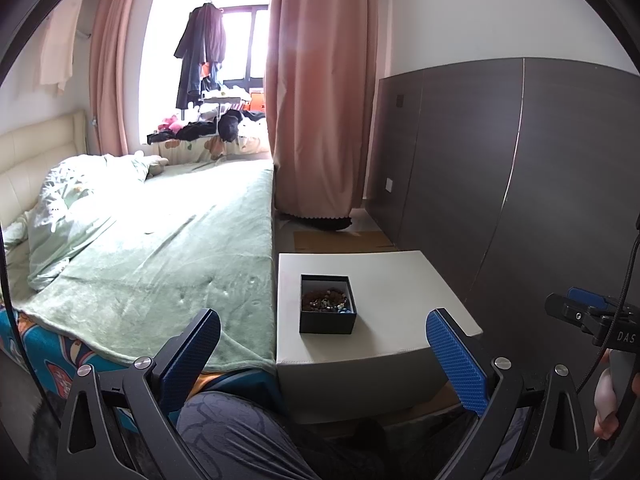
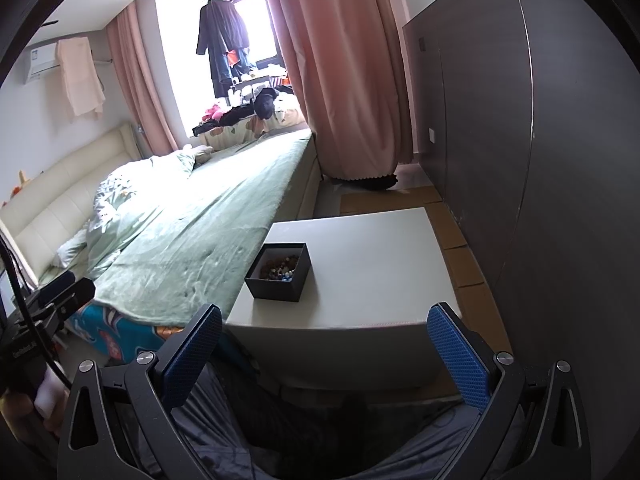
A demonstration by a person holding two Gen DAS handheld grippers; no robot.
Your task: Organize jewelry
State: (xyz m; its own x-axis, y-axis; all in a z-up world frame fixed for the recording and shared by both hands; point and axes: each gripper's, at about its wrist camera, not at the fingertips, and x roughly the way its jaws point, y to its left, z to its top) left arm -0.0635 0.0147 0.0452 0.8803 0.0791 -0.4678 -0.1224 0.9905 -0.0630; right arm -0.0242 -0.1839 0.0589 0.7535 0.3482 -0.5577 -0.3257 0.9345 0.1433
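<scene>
A small black open box (image 1: 327, 309) stands on a white bedside table (image 1: 400, 304). It holds a heap of beaded jewelry (image 1: 328, 300), brown and coloured beads. The box also shows in the right wrist view (image 2: 279, 271), with the beads (image 2: 279, 270) inside, on the table (image 2: 372, 268). My left gripper (image 1: 324, 354) is open and empty, held back from the table's front edge, above my knee. My right gripper (image 2: 325, 350) is open and empty, also short of the table's front edge. The right gripper's body shows at the left view's right edge (image 1: 588, 312).
A bed (image 1: 160, 248) with a green blanket lies left of the table, touching it. A dark wardrobe panel (image 1: 520, 184) stands to the right. Pink curtains (image 1: 320, 100) hang behind. Cardboard sheets (image 2: 452, 232) lie on the floor between table and wardrobe.
</scene>
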